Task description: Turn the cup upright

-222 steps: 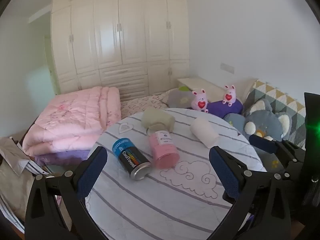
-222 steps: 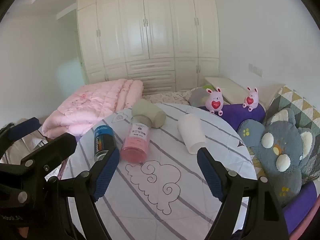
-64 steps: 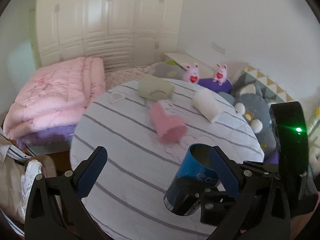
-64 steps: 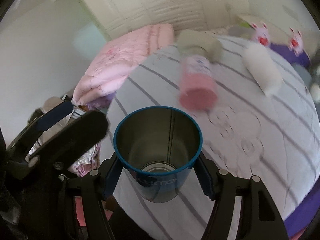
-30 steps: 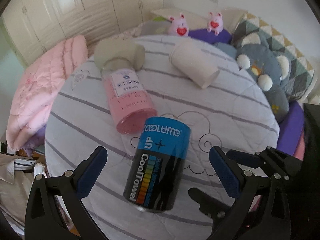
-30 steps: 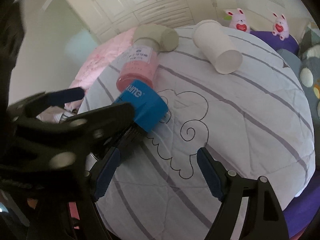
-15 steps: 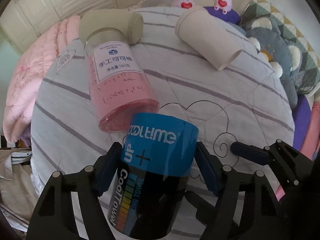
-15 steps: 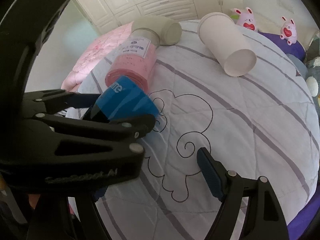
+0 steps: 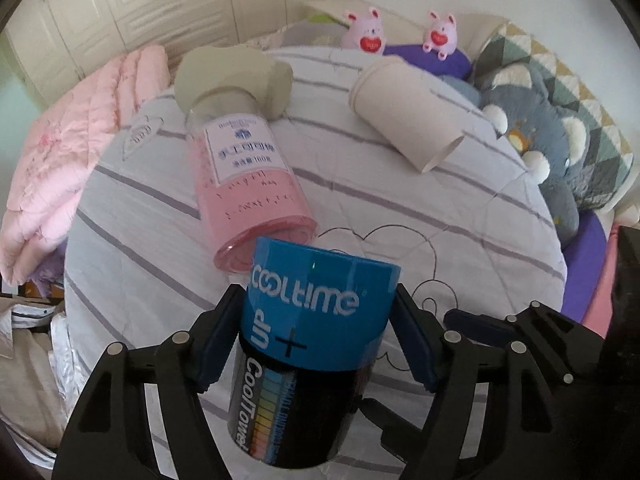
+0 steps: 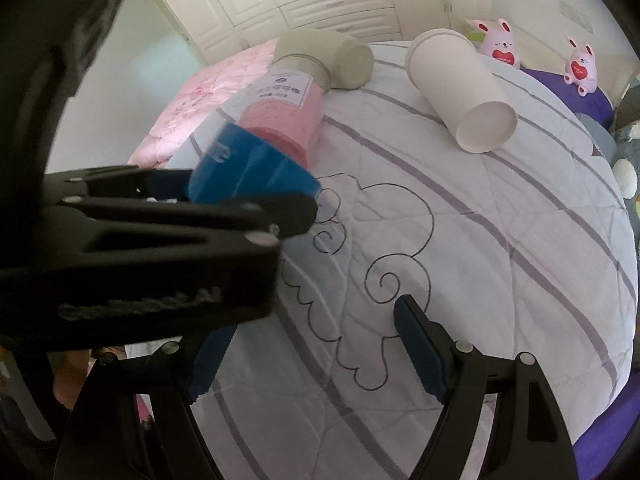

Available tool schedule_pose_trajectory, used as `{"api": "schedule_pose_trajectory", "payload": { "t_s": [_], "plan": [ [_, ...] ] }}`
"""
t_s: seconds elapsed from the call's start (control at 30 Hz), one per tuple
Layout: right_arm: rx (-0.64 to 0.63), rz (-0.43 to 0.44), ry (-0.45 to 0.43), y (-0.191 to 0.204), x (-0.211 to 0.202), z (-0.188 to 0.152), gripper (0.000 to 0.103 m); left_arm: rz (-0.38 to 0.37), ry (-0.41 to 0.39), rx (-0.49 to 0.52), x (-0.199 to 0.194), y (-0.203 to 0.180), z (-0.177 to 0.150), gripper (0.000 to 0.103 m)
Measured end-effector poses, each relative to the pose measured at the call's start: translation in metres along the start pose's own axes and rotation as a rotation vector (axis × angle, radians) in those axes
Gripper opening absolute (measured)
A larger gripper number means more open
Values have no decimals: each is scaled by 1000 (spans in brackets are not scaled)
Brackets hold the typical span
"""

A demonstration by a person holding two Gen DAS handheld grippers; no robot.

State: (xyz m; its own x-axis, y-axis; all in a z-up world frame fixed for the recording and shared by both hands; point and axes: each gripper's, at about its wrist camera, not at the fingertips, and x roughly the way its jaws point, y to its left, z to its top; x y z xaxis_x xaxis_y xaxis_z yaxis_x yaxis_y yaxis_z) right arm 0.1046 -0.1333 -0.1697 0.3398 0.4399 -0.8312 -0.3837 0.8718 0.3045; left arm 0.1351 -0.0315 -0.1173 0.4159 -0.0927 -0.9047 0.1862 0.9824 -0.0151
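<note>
A blue and black cup [image 9: 316, 344] printed "COOLTIME" is held between the blue pads of my left gripper [image 9: 320, 340], over the near part of the round striped table [image 9: 460, 216]. It leans away from the camera, blue end farthest. In the right wrist view the cup [image 10: 248, 172] shows at the left, clamped by the left gripper's black fingers [image 10: 180, 220]. My right gripper [image 10: 312, 352] is open and empty, low over the cloud drawing on the cloth.
A pink bottle [image 9: 248, 188] with a beige cap lies on its side just beyond the cup. A white paper cup [image 9: 408, 116] lies on its side at the far right. Plush toys [image 9: 552, 148] and a pink quilt [image 9: 60, 148] ring the table.
My left gripper closed on the blue cup, which the right gripper held two seconds ago and has released. The right gripper has opened and sits beside it. The left camera view pulled back slightly.
</note>
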Motion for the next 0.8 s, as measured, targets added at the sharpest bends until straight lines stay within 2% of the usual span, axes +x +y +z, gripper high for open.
{"api": "schedule_pose_trajectory", "payload": {
  "t_s": [0.23, 0.4, 0.63, 0.8],
  "plan": [
    [-14, 18, -14, 11, -6, -2, 81, -14, -61, -19, -17, 7, -8, 73],
    [-13, 137, -26, 20, -7, -3, 81, -45, -68, -42, -20, 10, -11, 73],
    [-10, 236, -70, 26, -1, 0, 81, -67, -96, -40, -32, 11, -15, 73],
    [-33, 229, -110, 23, -4, 3, 72, -79, -132, -49, -37, 14, -14, 72]
  ]
}}
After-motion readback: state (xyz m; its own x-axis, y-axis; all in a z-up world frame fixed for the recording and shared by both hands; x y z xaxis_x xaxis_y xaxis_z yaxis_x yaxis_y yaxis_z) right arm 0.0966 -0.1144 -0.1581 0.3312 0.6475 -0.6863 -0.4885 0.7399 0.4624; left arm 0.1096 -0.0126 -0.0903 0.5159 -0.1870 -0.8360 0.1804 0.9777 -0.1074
